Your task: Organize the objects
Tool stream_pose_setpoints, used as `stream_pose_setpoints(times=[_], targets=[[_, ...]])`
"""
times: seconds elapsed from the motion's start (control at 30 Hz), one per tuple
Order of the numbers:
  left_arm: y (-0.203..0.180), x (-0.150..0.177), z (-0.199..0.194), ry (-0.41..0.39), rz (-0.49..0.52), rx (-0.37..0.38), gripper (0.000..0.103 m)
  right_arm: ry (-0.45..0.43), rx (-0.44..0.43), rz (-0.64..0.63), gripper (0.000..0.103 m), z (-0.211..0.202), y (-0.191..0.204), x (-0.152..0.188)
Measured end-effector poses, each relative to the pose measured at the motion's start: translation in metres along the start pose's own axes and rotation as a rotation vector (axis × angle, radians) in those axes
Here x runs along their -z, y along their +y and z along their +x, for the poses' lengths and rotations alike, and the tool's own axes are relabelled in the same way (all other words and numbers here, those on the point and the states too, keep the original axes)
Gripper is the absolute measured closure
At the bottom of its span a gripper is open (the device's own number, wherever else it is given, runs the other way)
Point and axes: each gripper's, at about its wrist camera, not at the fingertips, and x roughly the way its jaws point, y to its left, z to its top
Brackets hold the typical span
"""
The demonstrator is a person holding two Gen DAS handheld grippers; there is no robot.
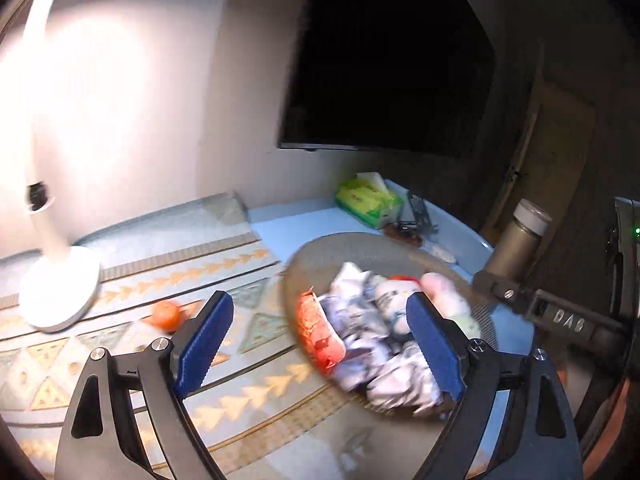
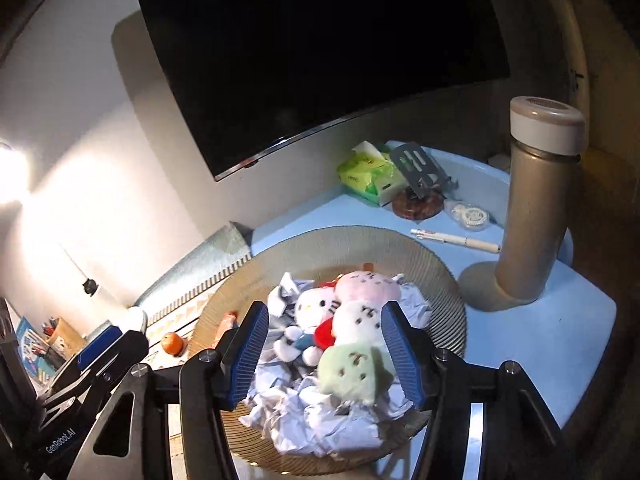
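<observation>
A ribbed glass plate point(image 2: 432, 256) sits on the blue table and holds crumpled white paper point(image 2: 332, 424), a Hello Kitty plush point(image 2: 312, 312) and a pink, white and green plush point(image 2: 360, 344). My right gripper point(image 2: 324, 356) is open, with its blue fingers on either side of the plushes above the plate. My left gripper point(image 1: 320, 344) is open and empty over the plate's point(image 1: 320, 252) left side, where a red snack packet point(image 1: 320, 332) lies. A small orange point(image 1: 166, 314) lies on the patterned mat; it also shows in the right wrist view point(image 2: 173, 343).
A gold thermos point(image 2: 536, 208) stands right of the plate. A pen point(image 2: 456, 240), a correction tape point(image 2: 472, 214), a green tissue pack point(image 2: 368, 172) and a metal stand point(image 2: 420, 168) lie behind. A white lamp base point(image 1: 60, 292) stands on the mat at left. A dark screen point(image 2: 320, 52) hangs on the wall.
</observation>
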Motion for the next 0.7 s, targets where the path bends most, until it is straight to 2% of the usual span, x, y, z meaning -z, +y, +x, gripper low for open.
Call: stream_pose_setpoints(times=[0.27, 0.37, 0.43, 0.57, 0.7], targets=[[0.078, 0.016, -0.097, -0.055, -0.081, -0.256, 0.015, -0.012, -0.163, -0.155, 0.046, -0.024, 0.081, 0.02], [0.106, 0.023, -0.132, -0.084, -0.145, -0.355, 0.0, 0.003, -0.222, -0.22, 0.046, -0.027, 0.117, 0.033], [0.124, 0.032, -0.15, -0.103, -0.187, -0.392, 0.001, 0.026, -0.256, -0.264, 0.046, -0.024, 0.139, 0.045], [0.161, 0.067, -0.155, -0.051, -0.262, -0.456, 0.001, 0.111, -0.294, -0.338, 0.046, 0.003, 0.175, 0.082], [0.192, 0.113, -0.133, 0.047, -0.308, -0.541, 0.001, 0.214, -0.262, -0.404, 0.046, 0.047, 0.192, 0.128]])
